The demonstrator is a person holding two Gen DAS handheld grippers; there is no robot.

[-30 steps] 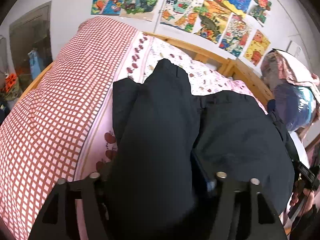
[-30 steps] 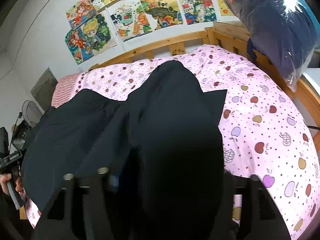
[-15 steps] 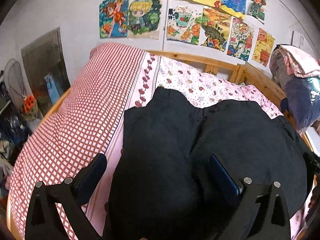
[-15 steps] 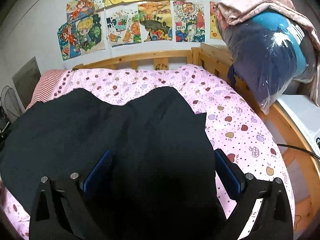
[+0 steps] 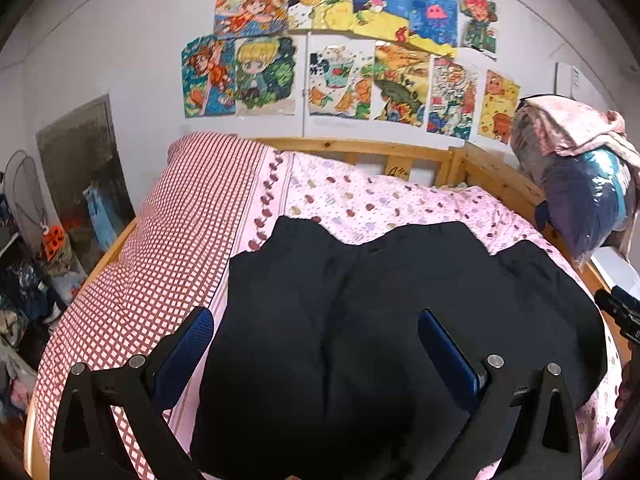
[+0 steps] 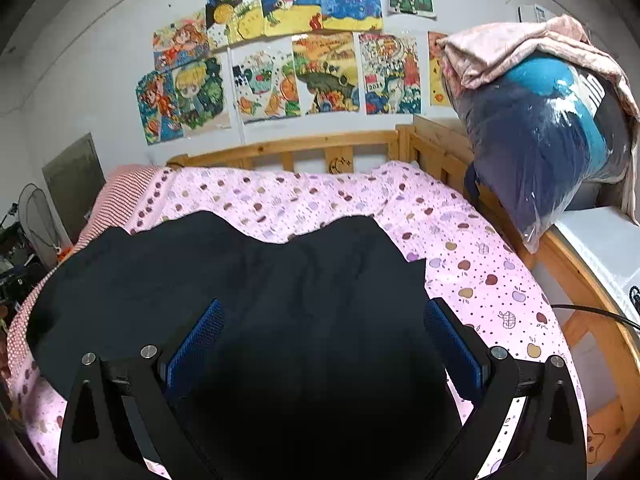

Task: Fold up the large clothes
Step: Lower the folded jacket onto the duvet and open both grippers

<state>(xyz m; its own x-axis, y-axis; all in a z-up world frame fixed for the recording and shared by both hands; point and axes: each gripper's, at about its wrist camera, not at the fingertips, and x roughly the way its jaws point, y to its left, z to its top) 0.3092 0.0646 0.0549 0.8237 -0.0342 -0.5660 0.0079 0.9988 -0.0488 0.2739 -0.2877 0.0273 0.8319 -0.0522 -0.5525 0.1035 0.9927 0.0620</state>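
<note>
Both grippers, left (image 5: 316, 344) and right (image 6: 323, 334), have let go and spread wide. Dark garment (image 5: 400, 300) lies doubled near the bed's (image 5: 360, 200) front edge; I'd square its uneven far hem before pinching corners again.

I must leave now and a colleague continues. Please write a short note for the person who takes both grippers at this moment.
Left gripper: open, holds nothing, above the black garment.
Right gripper: open, holds nothing, above the same garment.
The garment lies spread on the pink bedsheet, released, its far edge wavy.
Done: garment laid down on the bed.
Left: smooth it, then probably make the next folds; how many are already made I cannot tell.
</note>
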